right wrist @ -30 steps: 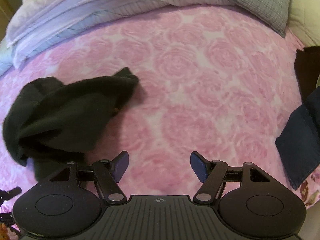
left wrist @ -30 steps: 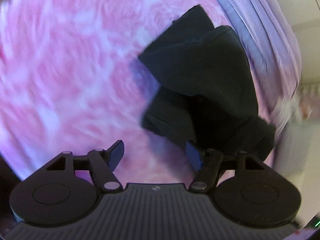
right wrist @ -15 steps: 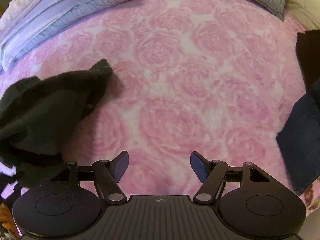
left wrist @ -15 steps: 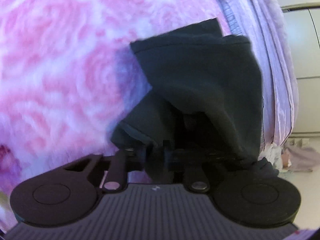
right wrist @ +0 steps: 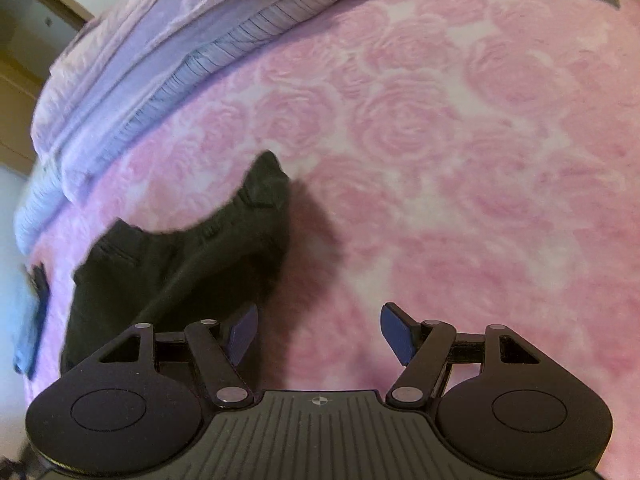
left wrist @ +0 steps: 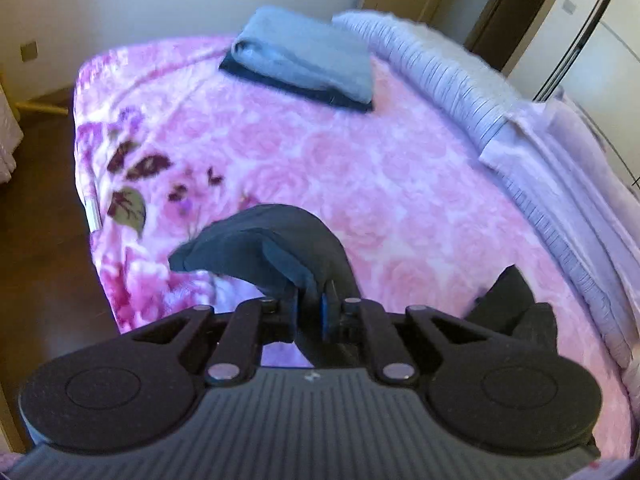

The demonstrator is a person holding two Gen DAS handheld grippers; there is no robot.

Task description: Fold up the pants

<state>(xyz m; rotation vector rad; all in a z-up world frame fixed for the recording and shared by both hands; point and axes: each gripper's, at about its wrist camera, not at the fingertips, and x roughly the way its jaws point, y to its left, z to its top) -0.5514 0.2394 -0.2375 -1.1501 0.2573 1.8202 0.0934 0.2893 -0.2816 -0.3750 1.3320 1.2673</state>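
Observation:
Dark pants [right wrist: 176,264] hang bunched above a pink rose-patterned blanket [right wrist: 460,160], their waistband corner pointing up. In the left wrist view my left gripper [left wrist: 309,312] is shut on a fold of the pants [left wrist: 276,248], which drapes over and in front of its fingers; another part of the pants [left wrist: 516,308] shows low on the right. My right gripper [right wrist: 318,334] stands open just to the right of the hanging cloth, nothing between its blue pads, the left pad close to the fabric.
A folded light blue garment on a dark one [left wrist: 304,64] lies at the far end of the bed. Lilac striped bedding [left wrist: 540,152] runs along the right side. The bed edge and brown floor [left wrist: 44,248] are at the left.
My left gripper has shut on the pants and lifted them, swinging its view toward the bed's far end. The right gripper stayed open and moved closer to the cloth.

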